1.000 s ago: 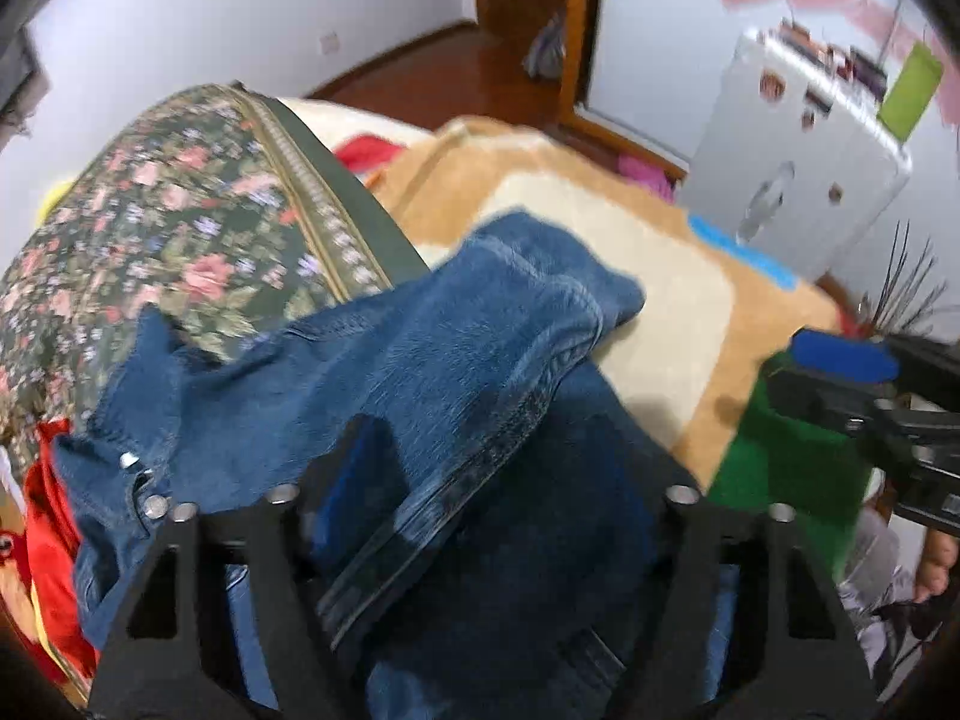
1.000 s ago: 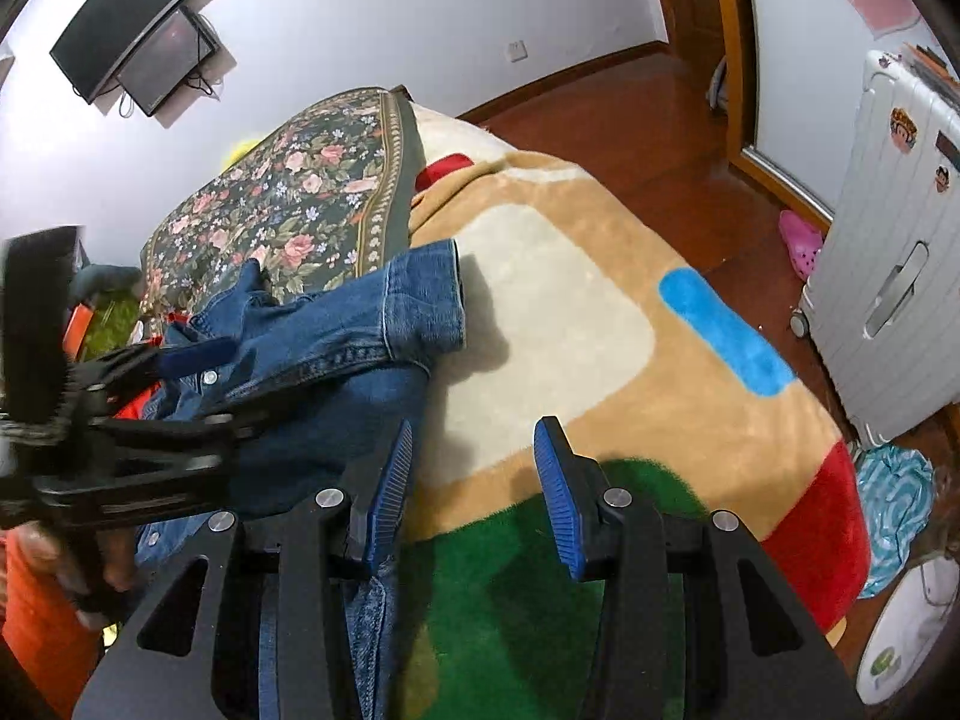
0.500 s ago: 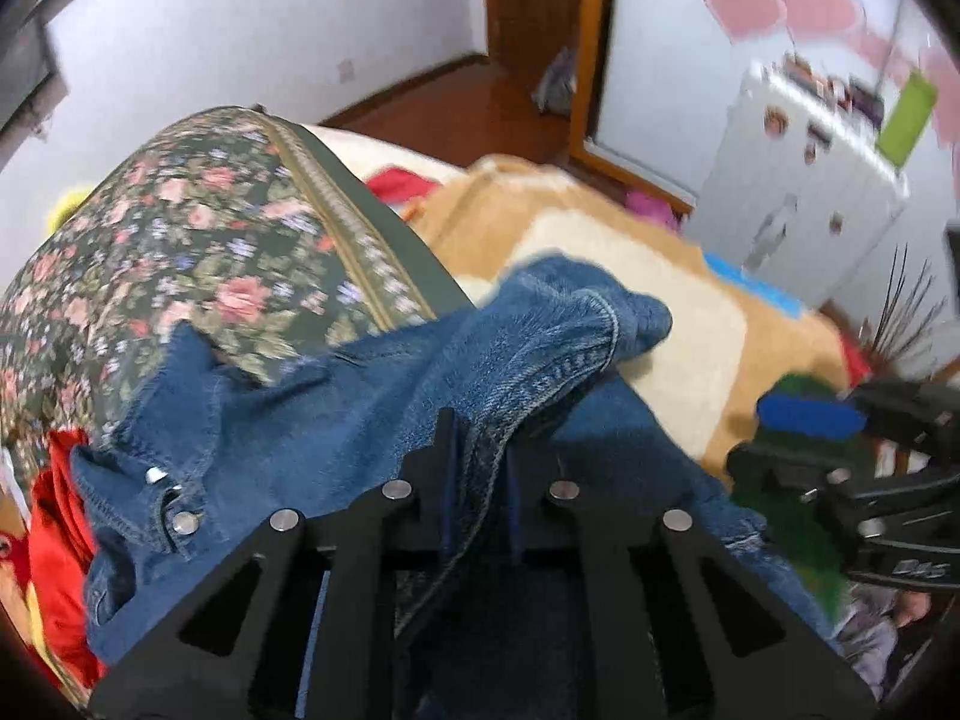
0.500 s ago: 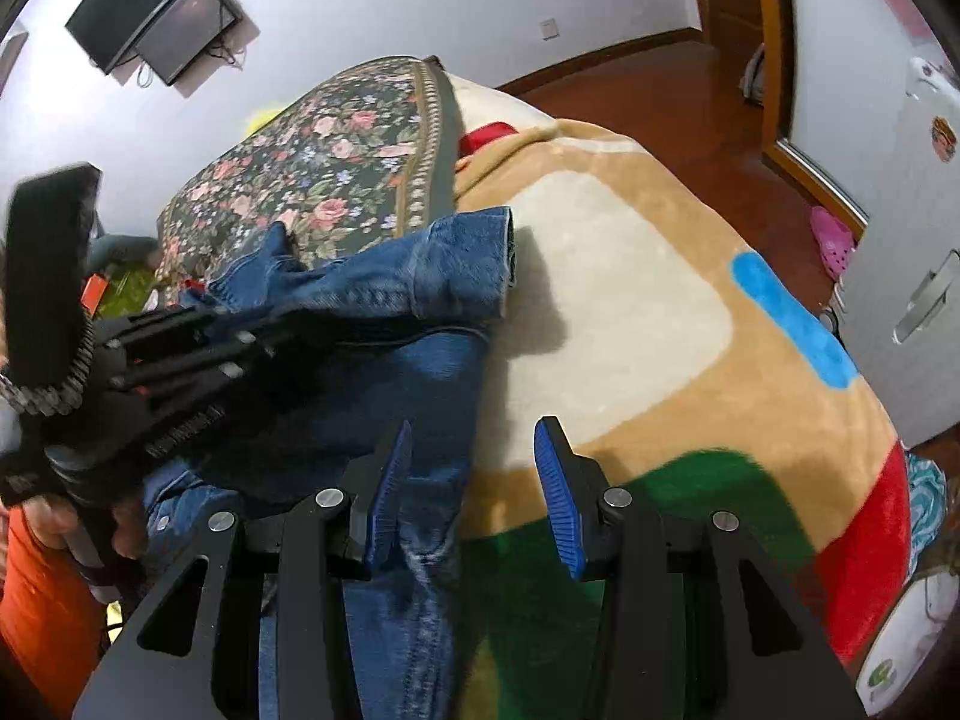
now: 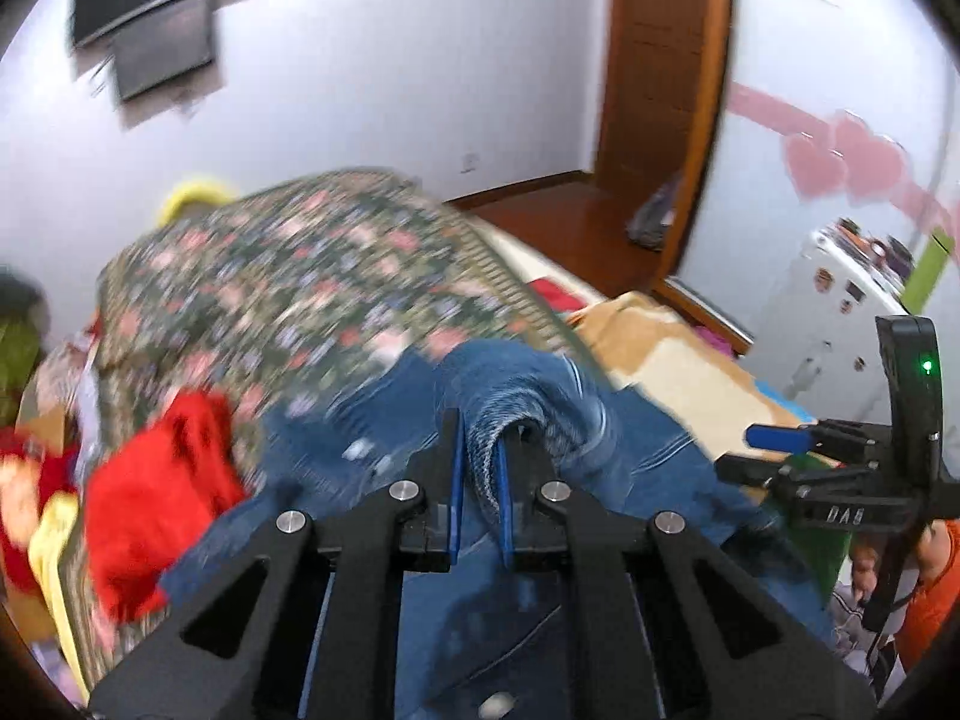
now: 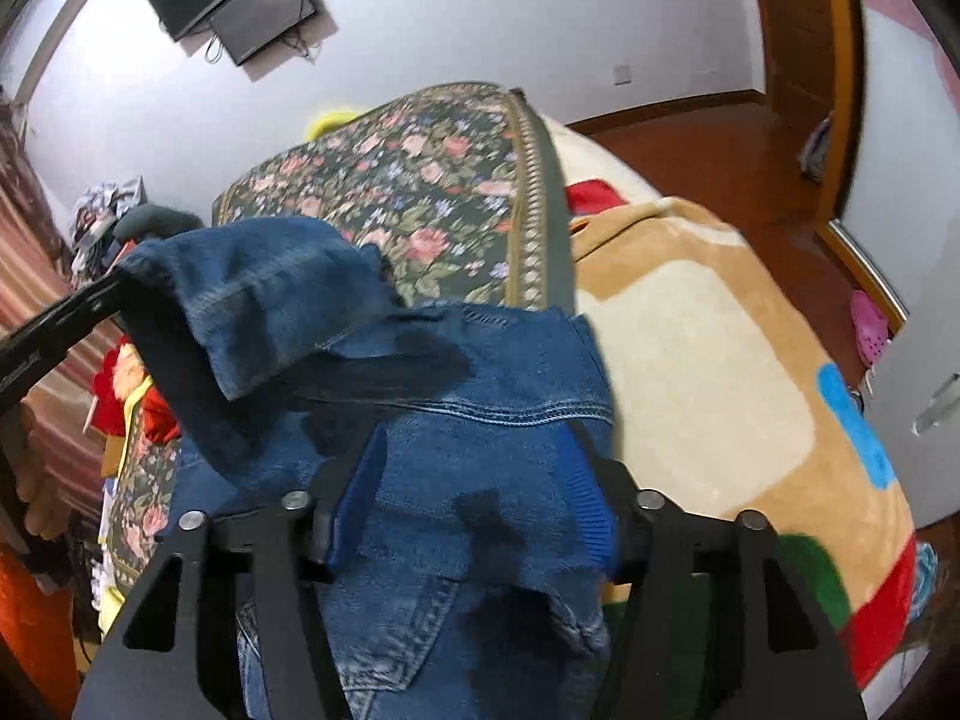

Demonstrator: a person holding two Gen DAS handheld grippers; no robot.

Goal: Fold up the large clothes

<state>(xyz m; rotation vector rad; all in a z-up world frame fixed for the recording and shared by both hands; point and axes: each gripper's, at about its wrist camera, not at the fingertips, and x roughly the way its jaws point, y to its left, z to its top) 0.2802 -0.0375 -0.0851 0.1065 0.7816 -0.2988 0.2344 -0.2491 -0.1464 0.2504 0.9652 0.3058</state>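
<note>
The left gripper (image 5: 478, 495) pinches a fold of the blue jean jacket (image 6: 480, 396) (lifted off the bed (image 6: 690, 348)). The right gripper (image 6: 474, 504) is opening, with the jacket's hem lying between its pads.

The left tool (image 5: 478, 480) has clamped the denim jacket's sleeve (image 5: 522, 402) and lifted it; right jaws are opening.
</note>
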